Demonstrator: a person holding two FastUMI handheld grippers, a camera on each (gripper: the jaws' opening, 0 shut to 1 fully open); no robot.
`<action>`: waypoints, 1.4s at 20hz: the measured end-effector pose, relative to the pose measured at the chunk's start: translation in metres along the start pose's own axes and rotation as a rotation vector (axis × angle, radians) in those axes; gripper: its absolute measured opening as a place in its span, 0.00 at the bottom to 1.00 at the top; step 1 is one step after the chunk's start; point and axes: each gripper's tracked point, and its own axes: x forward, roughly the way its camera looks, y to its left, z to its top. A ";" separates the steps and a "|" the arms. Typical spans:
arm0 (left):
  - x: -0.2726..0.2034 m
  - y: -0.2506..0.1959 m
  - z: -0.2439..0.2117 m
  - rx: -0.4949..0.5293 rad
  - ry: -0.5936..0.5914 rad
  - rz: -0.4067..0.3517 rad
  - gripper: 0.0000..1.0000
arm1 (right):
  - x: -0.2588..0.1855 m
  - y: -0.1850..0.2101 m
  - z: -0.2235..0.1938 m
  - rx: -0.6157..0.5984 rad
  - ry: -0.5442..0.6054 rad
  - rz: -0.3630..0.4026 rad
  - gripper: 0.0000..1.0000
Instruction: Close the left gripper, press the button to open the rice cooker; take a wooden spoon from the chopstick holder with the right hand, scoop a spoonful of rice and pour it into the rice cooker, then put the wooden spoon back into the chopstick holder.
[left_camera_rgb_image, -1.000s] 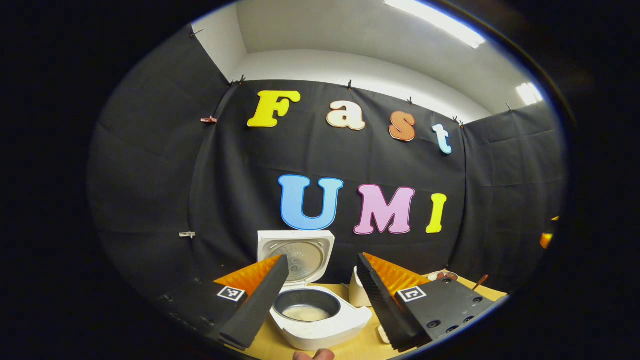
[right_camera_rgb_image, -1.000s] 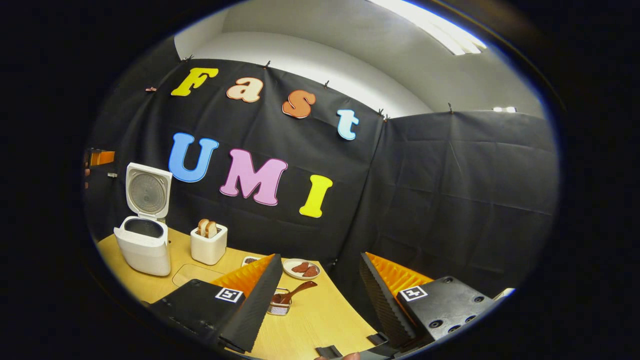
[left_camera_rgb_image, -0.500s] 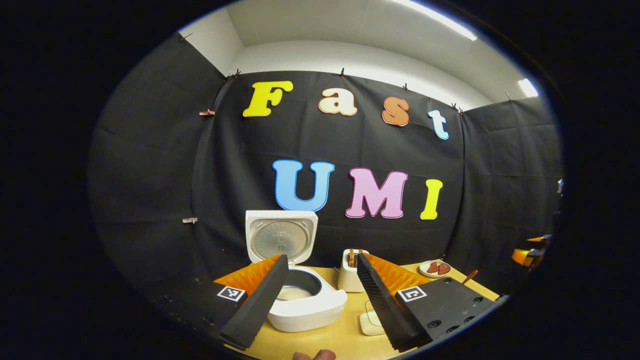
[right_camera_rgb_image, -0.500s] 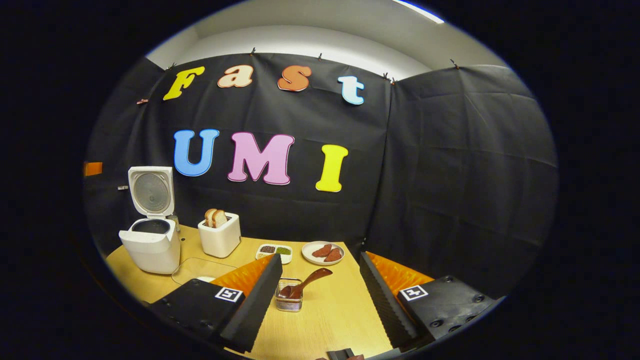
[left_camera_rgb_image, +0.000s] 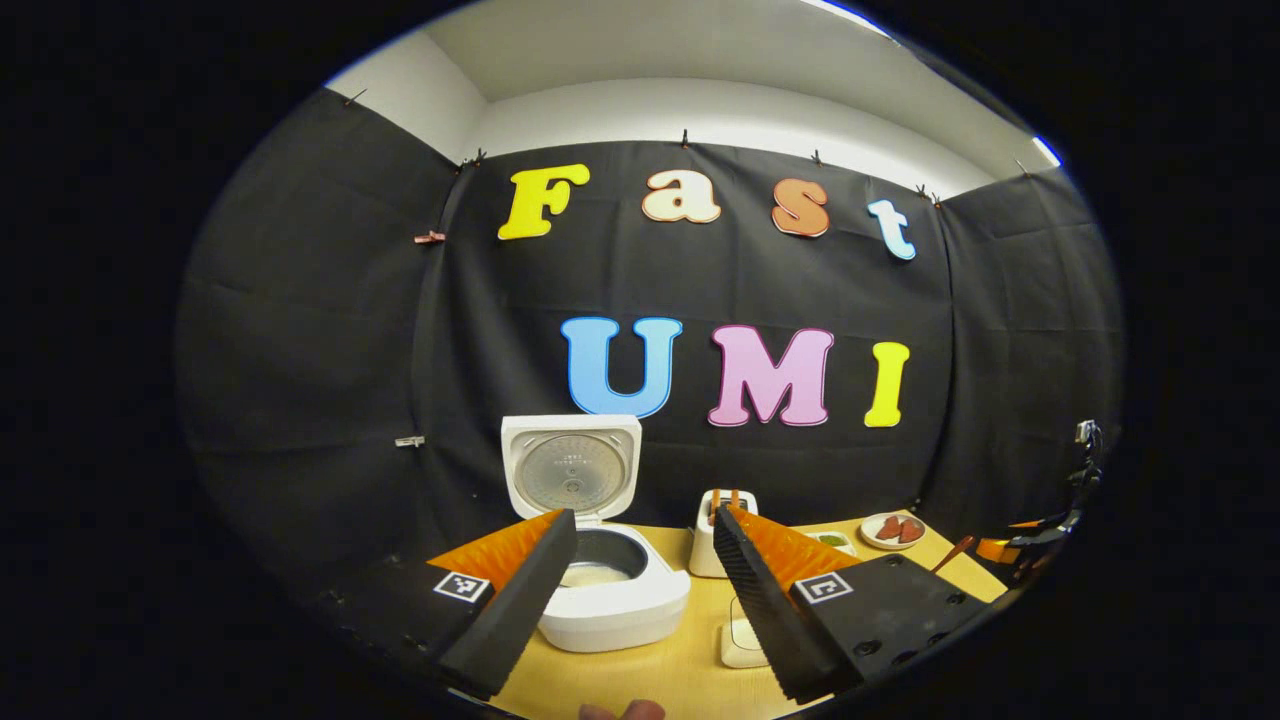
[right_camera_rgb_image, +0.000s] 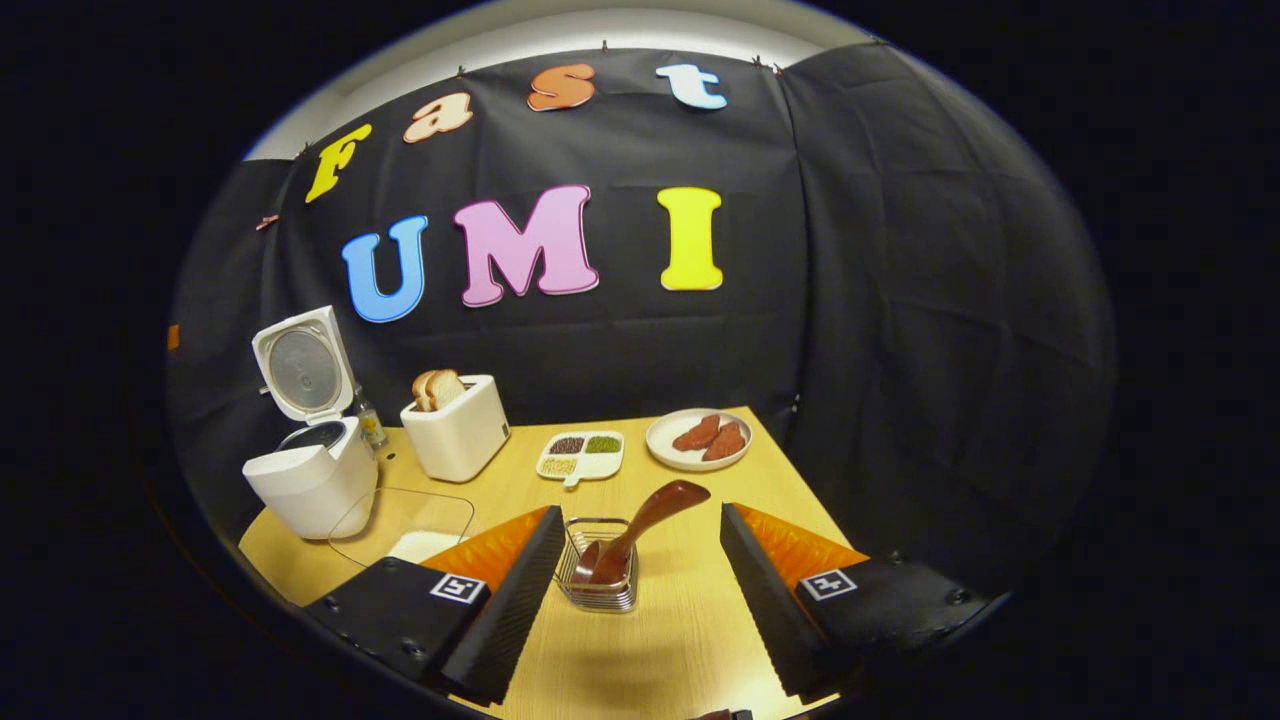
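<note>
The white rice cooker (left_camera_rgb_image: 612, 605) stands with its lid (left_camera_rgb_image: 572, 468) raised and pale rice in its pot; it also shows at the left (right_camera_rgb_image: 312, 482). My left gripper (left_camera_rgb_image: 643, 514) is open, held back from the cooker's front with nothing between its fingers. A wire chopstick holder (right_camera_rgb_image: 598, 578) holds the brown wooden spoon (right_camera_rgb_image: 645, 520), which leans up to the right. My right gripper (right_camera_rgb_image: 642, 510) is open, with the holder and spoon between its fingers and touching neither. The right gripper also appears far right (left_camera_rgb_image: 1030, 545).
On the wooden table (right_camera_rgb_image: 690, 630) stand a white toaster (right_camera_rgb_image: 457, 437) with bread, a divided dish of grains (right_camera_rgb_image: 581, 455), a plate of brown pieces (right_camera_rgb_image: 697, 438) and a clear container (right_camera_rgb_image: 400, 515) beside the cooker. Black cloth walls close the back and sides.
The left gripper has drawn back from the cooker, which now looks smaller. The right gripper has tilted down and moved closer, so holder and spoon now sit between its fingers.
</note>
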 end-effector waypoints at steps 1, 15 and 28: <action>-0.001 -0.003 -0.003 0.010 0.009 0.015 0.95 | 0.010 -0.002 -0.008 0.021 0.015 0.012 0.97; -0.023 -0.005 -0.017 0.075 0.099 0.169 0.92 | 0.115 0.007 -0.053 0.201 0.092 0.090 0.44; -0.054 0.018 -0.023 0.058 0.116 0.240 0.92 | 0.113 0.036 -0.063 0.171 0.143 0.155 0.20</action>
